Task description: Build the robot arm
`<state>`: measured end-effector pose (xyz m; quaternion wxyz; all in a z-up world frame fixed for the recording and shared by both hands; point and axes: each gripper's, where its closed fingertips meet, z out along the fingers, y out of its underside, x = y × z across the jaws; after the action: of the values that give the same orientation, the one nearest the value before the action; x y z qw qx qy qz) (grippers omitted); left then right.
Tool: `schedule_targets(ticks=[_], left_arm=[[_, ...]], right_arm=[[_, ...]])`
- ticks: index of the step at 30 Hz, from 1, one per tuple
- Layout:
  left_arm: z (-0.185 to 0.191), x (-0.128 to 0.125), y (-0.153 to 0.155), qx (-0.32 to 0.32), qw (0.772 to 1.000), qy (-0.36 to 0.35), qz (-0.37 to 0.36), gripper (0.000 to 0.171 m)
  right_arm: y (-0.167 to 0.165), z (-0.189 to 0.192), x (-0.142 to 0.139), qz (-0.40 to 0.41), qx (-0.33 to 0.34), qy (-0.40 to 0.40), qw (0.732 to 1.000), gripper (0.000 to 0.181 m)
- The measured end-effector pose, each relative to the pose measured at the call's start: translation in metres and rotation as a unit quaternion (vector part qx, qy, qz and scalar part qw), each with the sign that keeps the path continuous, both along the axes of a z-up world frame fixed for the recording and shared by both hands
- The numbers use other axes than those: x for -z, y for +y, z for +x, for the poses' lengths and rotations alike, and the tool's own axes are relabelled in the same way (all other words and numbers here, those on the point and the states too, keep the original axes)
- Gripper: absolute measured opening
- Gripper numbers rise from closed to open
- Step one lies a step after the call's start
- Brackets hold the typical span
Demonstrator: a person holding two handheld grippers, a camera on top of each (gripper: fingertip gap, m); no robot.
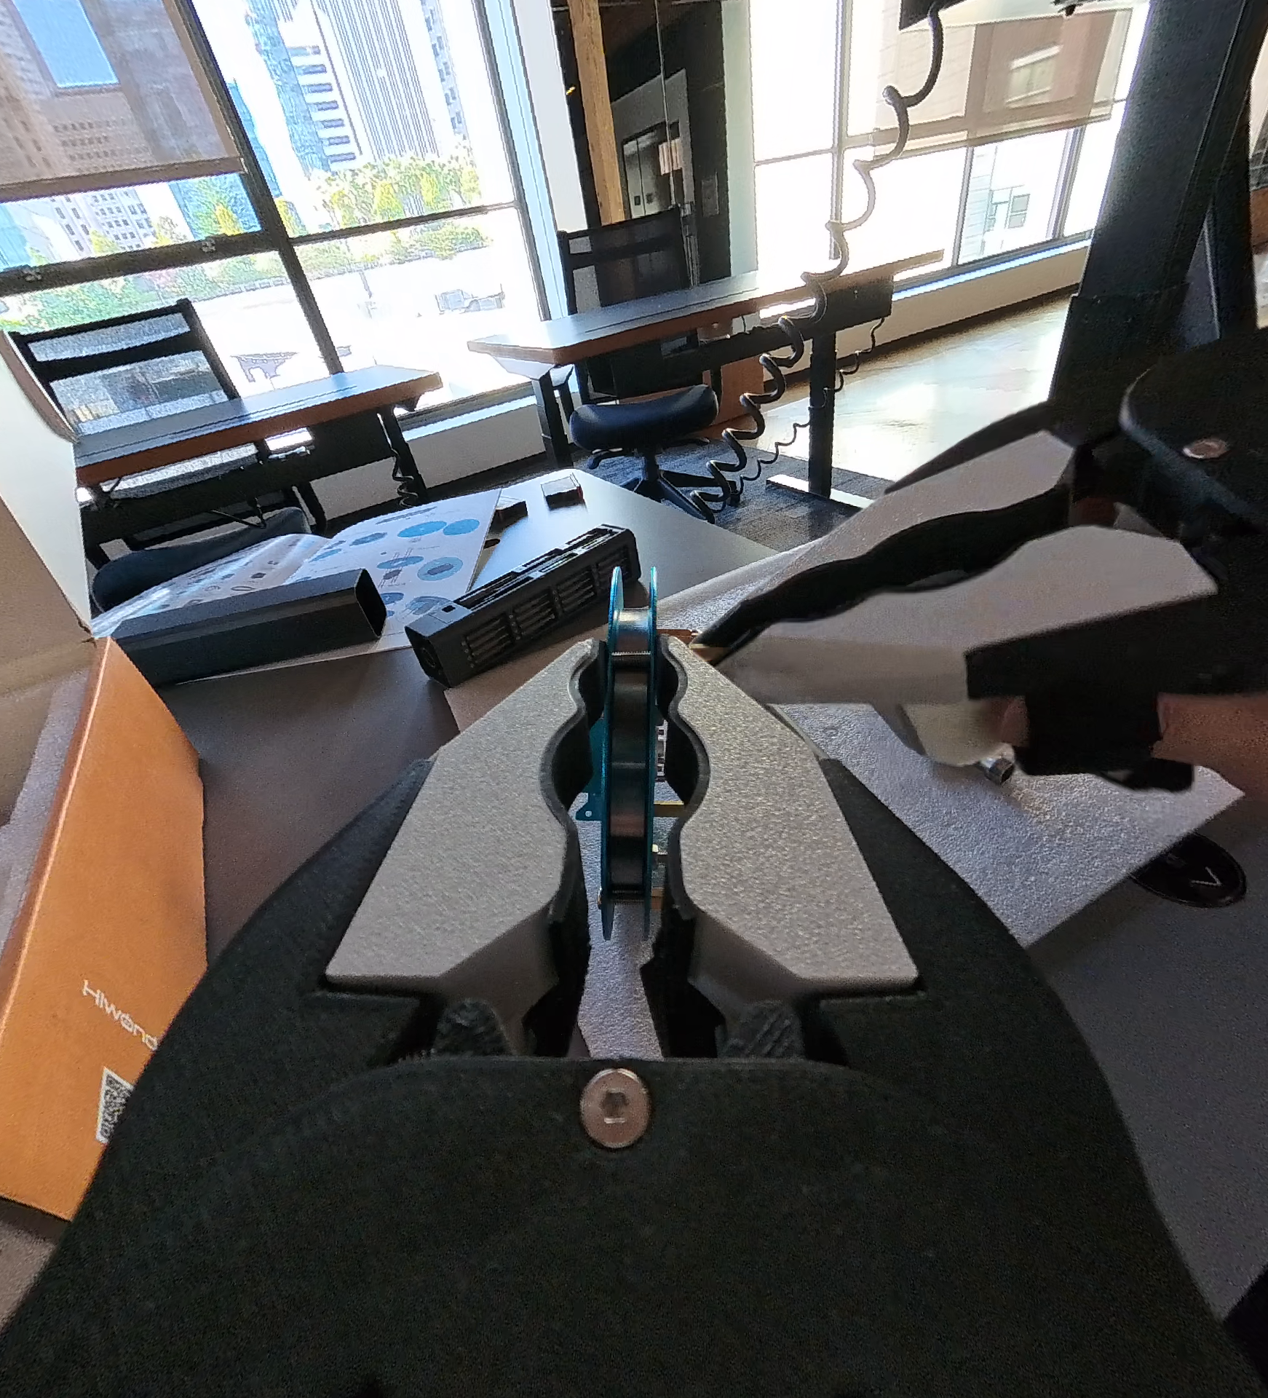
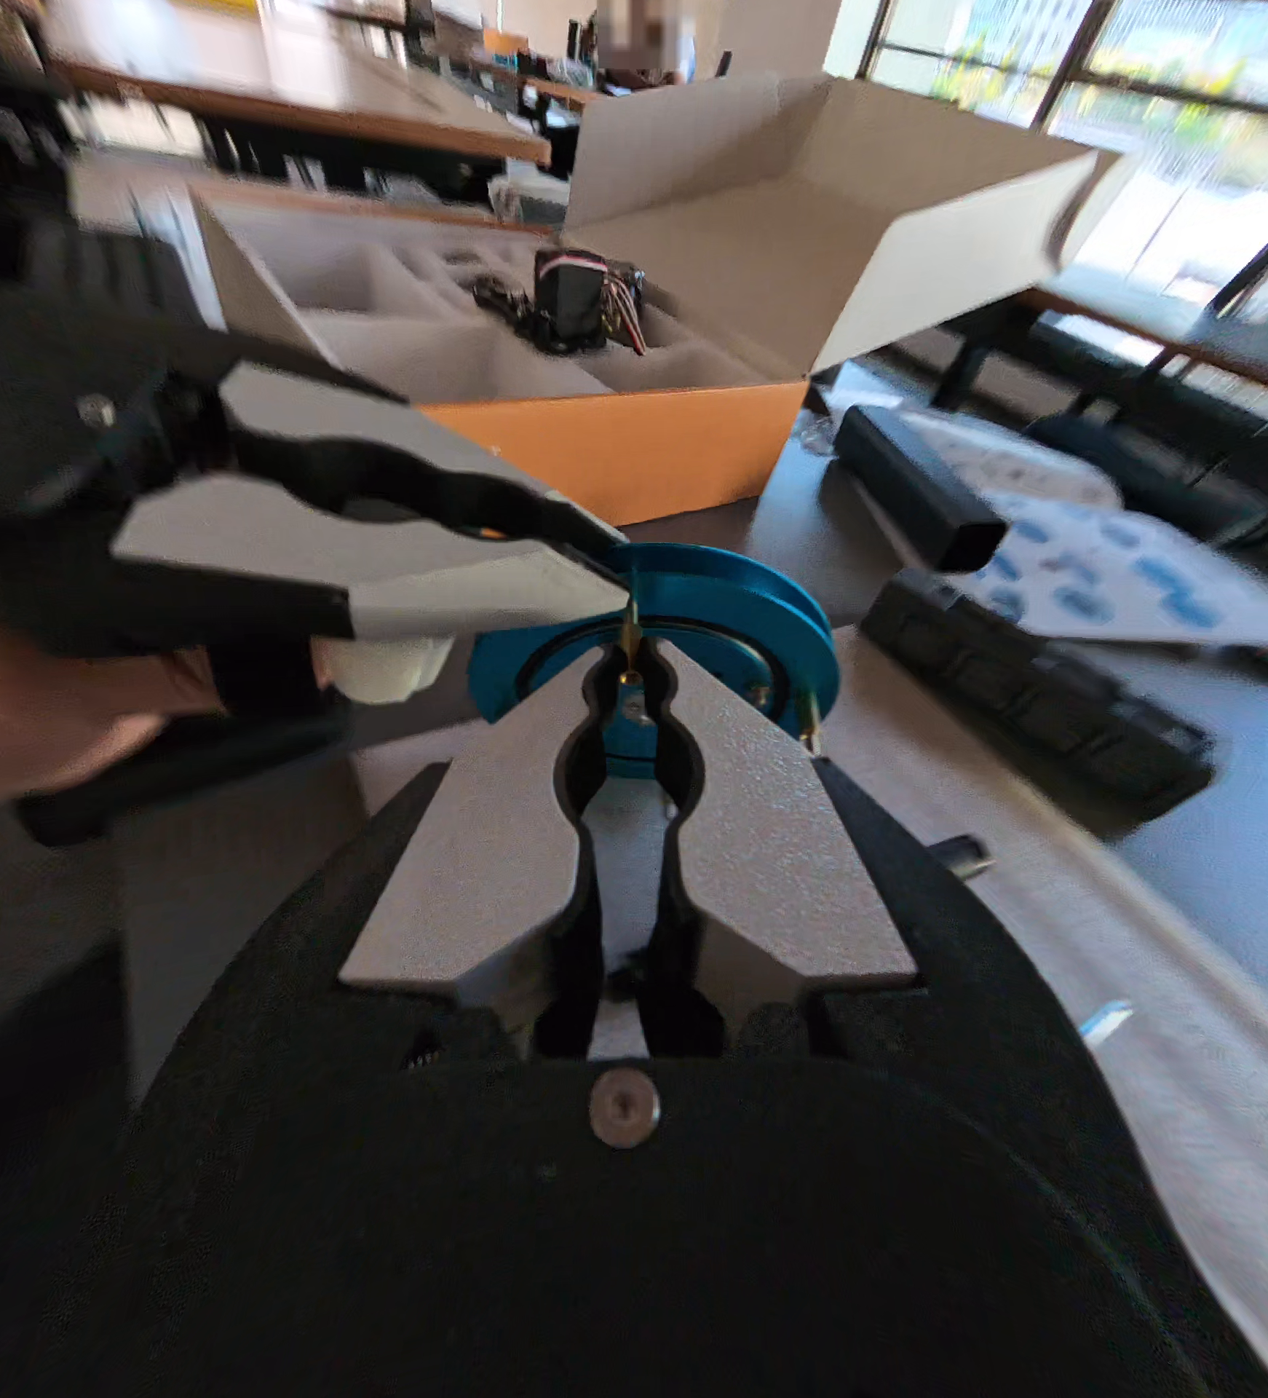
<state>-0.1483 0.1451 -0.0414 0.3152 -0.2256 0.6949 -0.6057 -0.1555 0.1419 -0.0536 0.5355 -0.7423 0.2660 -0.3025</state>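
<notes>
Blue metal disc assembly (image 1: 627, 749) is pinched edge-on by the left gripper (image 1: 627, 658) above the surface (image 1: 298, 726), while the right gripper (image 2: 632, 666) nips a brass standoff (image 2: 629, 632) on it.

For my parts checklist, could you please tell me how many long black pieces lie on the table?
2: a smooth rectangular tube beside the orange box, and a vented bar just right of it. Others may be hidden from view.

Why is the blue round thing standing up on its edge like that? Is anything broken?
Nothing looks broken. The blue round part stands on edge only because the left gripper is shut on it. The right gripper pinches a small brass post on it. The orange box is just open, with nothing spilled.
</notes>
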Motion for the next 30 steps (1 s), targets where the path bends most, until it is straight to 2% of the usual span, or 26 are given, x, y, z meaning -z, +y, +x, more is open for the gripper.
schedule_targets(ticks=[2,3,5,6,7,8,10,12,13,15,17,20,22,24,25,26,28,29,30], left_arm=[[-0.001,0.000,-0.001,0.000,1.000,-0.004,0.003,0.011],[-0.001,0.000,-0.001,0.000,1.000,-0.005,0.003,0.011],[-0.001,0.000,-0.001,-0.001,1.000,-0.007,0.003,0.011],[-0.001,0.000,-0.002,-0.002,1.000,-0.007,0.003,0.011],[-0.001,0.000,-0.003,-0.001,1.000,-0.007,0.004,0.011],[-0.001,0.000,-0.003,0.001,1.000,-0.006,0.004,0.011],[-0.001,0.000,-0.004,0.001,1.000,-0.005,0.003,0.011],[0.000,0.000,-0.001,-0.002,1.000,-0.002,-0.003,0.011],[0.000,0.000,0.000,-0.002,1.000,0.001,-0.007,0.011],[0.000,0.000,0.001,-0.002,1.000,0.003,-0.009,0.011],[0.000,0.000,0.001,-0.003,1.000,0.002,-0.006,0.011],[0.001,0.000,0.000,-0.006,1.000,0.002,-0.005,0.011],[0.001,-0.001,0.000,-0.008,1.000,0.002,-0.005,0.011],[0.000,0.000,0.000,-0.009,1.000,0.000,-0.004,0.011],[0.000,0.000,0.000,-0.009,1.000,-0.001,-0.004,0.011],[0.000,0.000,-0.001,-0.008,1.000,-0.002,-0.003,0.011],[-0.001,0.000,-0.002,-0.006,1.000,-0.004,0.000,0.011],[-0.001,0.000,-0.003,-0.005,1.000,-0.004,0.001,0.011],[-0.001,0.000,-0.003,-0.003,1.000,-0.003,0.001,0.011]], right_arm=[[0.000,-0.002,0.001,0.144,-0.015,0.108,0.984,0.005],[0.001,-0.002,0.001,0.235,-0.030,0.180,0.955,0.004],[0.001,-0.003,0.000,0.403,-0.078,0.325,0.852,0.005],[0.001,-0.004,0.000,0.458,-0.099,0.378,0.798,0.004],[0.000,-0.004,-0.001,0.486,-0.110,0.399,0.770,0.004],[-0.001,-0.003,-0.001,0.479,-0.110,0.385,0.781,0.005],[-0.002,-0.005,-0.001,0.388,-0.101,0.295,0.867,0.007],[-0.008,-0.001,-0.003,0.259,-0.077,0.170,0.948,0.024],[-0.012,0.002,-0.003,0.187,-0.059,0.105,0.975,0.026],[-0.013,0.002,-0.006,0.057,-0.046,-0.002,0.997,0.029],[-0.007,0.000,-0.008,-0.029,-0.044,-0.058,0.997,0.022],[-0.003,0.004,0.002,-0.089,-0.036,-0.055,0.994,0.010],[-0.001,0.002,0.002,-0.047,-0.037,-0.021,0.998,0.004],[-0.001,0.000,0.003,0.051,-0.037,0.056,0.996,0.004],[-0.001,-0.002,0.003,0.131,-0.043,0.120,0.983,0.004],[0.000,-0.004,0.004,0.223,-0.054,0.198,0.953,0.004],[-0.001,-0.007,0.002,0.383,-0.096,0.338,0.854,0.005],[-0.002,-0.007,0.001,0.428,-0.118,0.373,0.815,0.004],[-0.003,-0.007,0.001,0.429,-0.131,0.366,0.815,0.005]])
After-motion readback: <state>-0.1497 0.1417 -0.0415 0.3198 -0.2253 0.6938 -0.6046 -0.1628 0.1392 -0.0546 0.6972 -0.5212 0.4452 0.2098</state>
